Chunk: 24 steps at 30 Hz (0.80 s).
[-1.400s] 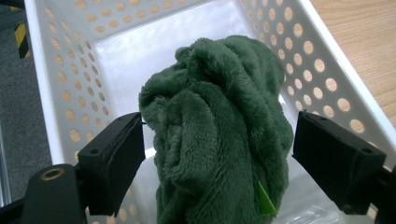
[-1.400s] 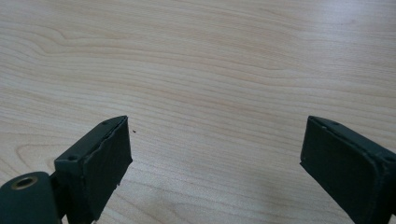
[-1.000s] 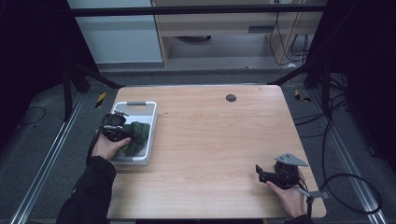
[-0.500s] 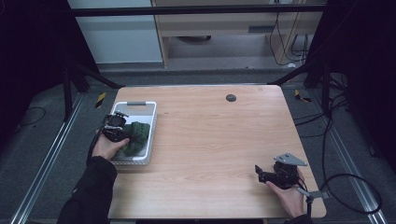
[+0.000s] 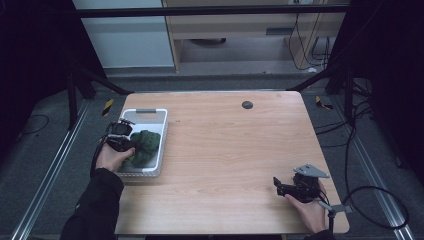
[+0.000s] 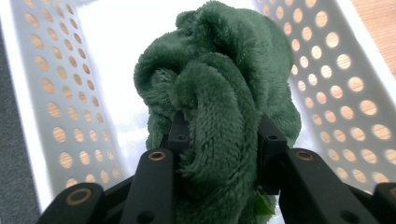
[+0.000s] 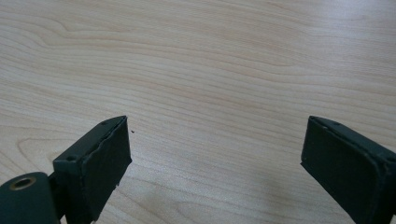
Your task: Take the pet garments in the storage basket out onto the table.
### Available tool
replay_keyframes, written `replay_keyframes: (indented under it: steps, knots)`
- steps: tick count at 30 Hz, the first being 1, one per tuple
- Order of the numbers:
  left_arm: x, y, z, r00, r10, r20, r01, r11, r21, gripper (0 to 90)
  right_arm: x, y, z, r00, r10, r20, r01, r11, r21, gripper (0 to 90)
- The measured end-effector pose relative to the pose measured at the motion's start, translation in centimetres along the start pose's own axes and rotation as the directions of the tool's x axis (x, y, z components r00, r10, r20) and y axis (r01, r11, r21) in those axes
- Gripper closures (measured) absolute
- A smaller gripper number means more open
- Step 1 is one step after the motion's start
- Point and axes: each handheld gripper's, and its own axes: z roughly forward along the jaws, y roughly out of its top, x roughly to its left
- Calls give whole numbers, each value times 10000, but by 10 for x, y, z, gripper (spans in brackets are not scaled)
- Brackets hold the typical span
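A crumpled dark green plush cloth [image 5: 146, 144] [image 6: 219, 79] lies in a white perforated basket [image 5: 145, 111] [image 6: 70, 93] at the table's left edge. My left gripper [image 5: 132, 146] [image 6: 219, 135] reaches into the basket from its left side. Its jaws have just been closing and now pinch a thick fold of the cloth between the pads. My right gripper [image 5: 276, 186] [image 7: 215, 154] rests low over the bare wood near the front right corner. It is open wide, with nothing between its fingers.
The light wooden table [image 5: 240, 145] has a small dark round disc [image 5: 247, 104] near its far edge. A dark floor with metal rails and cables surrounds the table, and a cabinet stands beyond it.
The left hand has shifted slightly at the basket, staying on the green cloth. The right hand and its gripper have not moved.
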Motion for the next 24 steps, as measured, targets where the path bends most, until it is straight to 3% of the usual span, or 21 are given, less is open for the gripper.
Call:
replay_keyframes:
  steps: [11, 24]
  knots:
    - [-1, 1, -35, 9999, 83, -132, -96, 9946, -1038, 666, 0, 0, 0, 10000, -26, 34, 26, 10000, -25, 81]
    - [-1, -1, -63, 9995, 172, -250, -214, 9838, -1777, 666, 0, 0, 0, 10000, -55, 39, 55, 10000, -38, 81]
